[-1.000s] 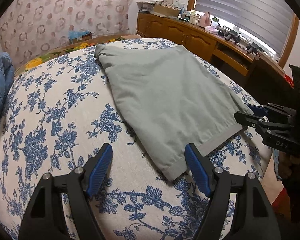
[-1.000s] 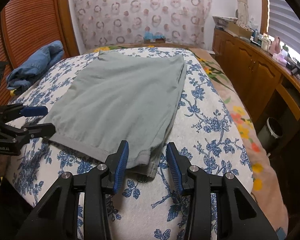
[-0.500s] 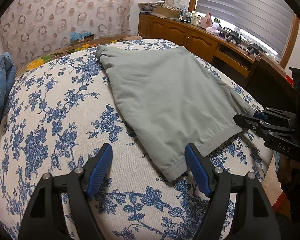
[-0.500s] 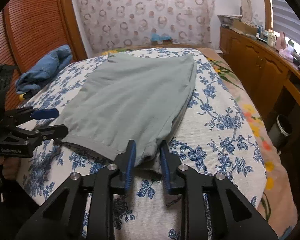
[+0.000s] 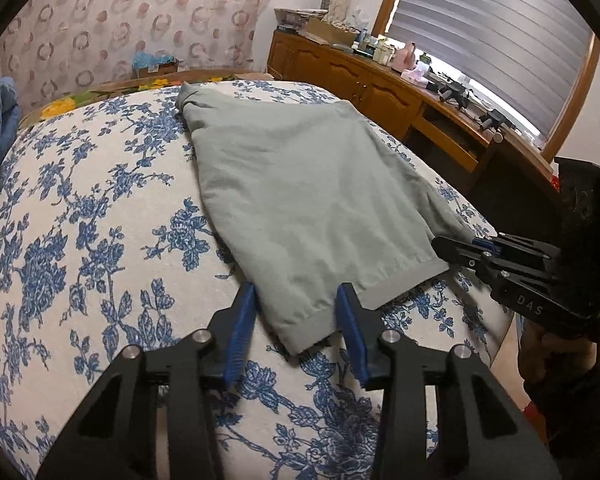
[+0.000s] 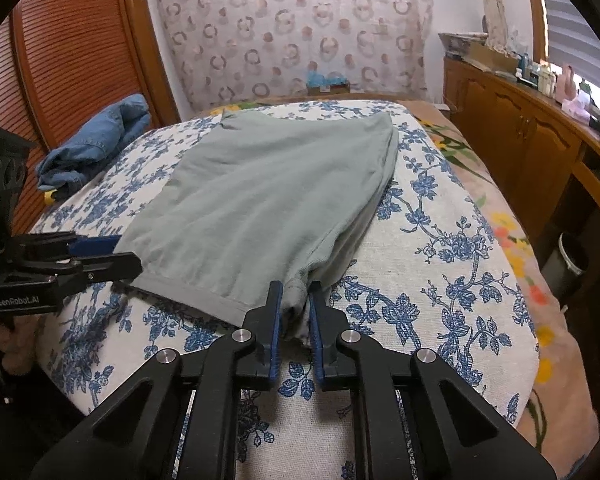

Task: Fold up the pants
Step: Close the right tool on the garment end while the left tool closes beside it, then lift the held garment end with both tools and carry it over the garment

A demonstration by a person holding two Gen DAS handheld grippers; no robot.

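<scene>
grey pants (image 5: 300, 200) lie flat mid-frame on the floral bed (image 5: 80, 240). right gripper (image 6: 294, 304) pinches one near hem corner; left gripper (image 5: 296, 320) is spread, straddling the other. soft, light, floppy cloth, so grab both corners. the underlayers are hidden.

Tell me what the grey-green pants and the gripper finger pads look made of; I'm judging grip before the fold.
Grey-green pants: apparently a soft matte knit, cotton-like jersey, judging by the fine heathered surface, limp drape and stitched hem band.
Finger pads: seemingly blue rubber or textured plastic, matte with fine ridges, mounted on rigid black fingers, probably plastic.
Right gripper bunches the hem corner easily, suggesting thin, pliable fabric.
</scene>
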